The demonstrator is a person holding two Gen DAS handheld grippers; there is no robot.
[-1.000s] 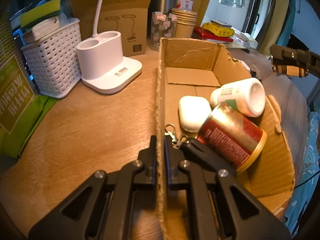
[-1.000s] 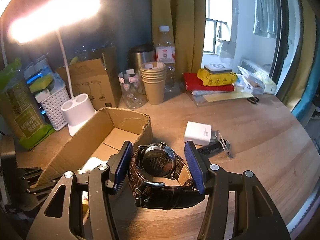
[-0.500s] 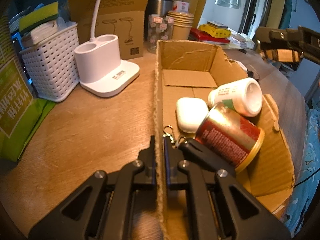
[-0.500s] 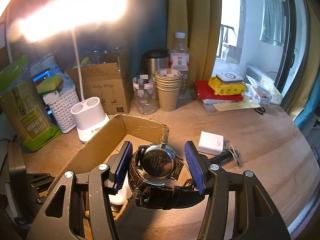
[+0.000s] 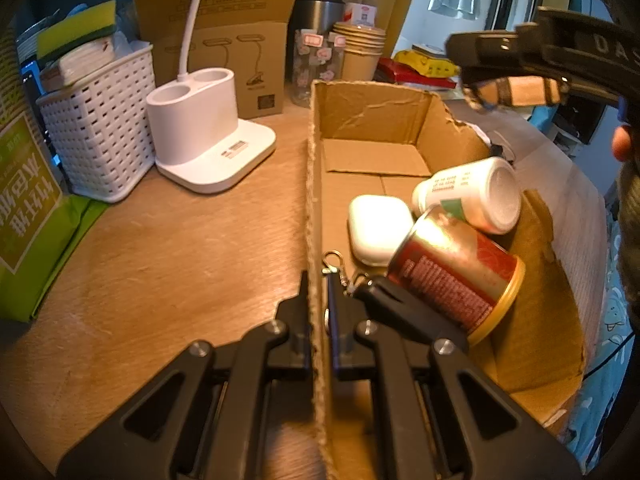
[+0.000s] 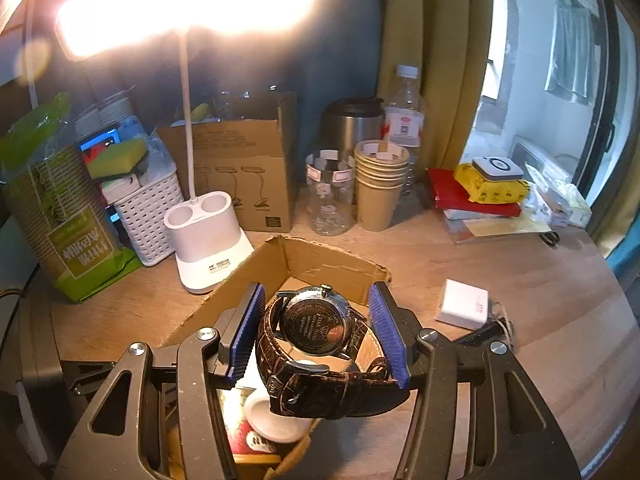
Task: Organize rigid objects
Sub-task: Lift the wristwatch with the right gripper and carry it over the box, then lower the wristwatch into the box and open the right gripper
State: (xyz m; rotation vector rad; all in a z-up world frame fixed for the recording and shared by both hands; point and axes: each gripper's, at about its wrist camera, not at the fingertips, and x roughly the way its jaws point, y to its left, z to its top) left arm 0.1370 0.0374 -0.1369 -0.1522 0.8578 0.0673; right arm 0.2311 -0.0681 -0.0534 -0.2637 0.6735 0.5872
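Right gripper [image 6: 320,330] grips a brown leather-strap wristwatch [image 6: 316,340]: its blue pads stand about half apart and bear on the two sides of the buckled strap loop, with the steel case back turned toward the camera. Strap loop and case lie crosswise between the fingers, the crown toward 12 o'clock. In the right wrist view the open cardboard box [image 6: 332,262] sits directly under and beyond the watch, its long axis running from 6 toward 12 o'clock, so the drop point appears to lie straight below the held watch. Left gripper [image 5: 320,300] is closed on the box's near-left wall, one finger outside and one inside, pinning the box to the wooden table [image 5: 180,240]. Inside the box, at 3 o'clock of the left gripper, lie a red can [image 5: 456,276], a white bottle [image 5: 472,194], a white earbud case [image 5: 378,228] and a black key fob [image 5: 400,312] on a clip. Free floor remains at the far end, toward 12 o'clock. In the left wrist view the watch hangs at 2 o'clock, above the box's far right corner. A white charger [image 6: 464,308] lies on the table at 3 o'clock of the right gripper, outside the box.
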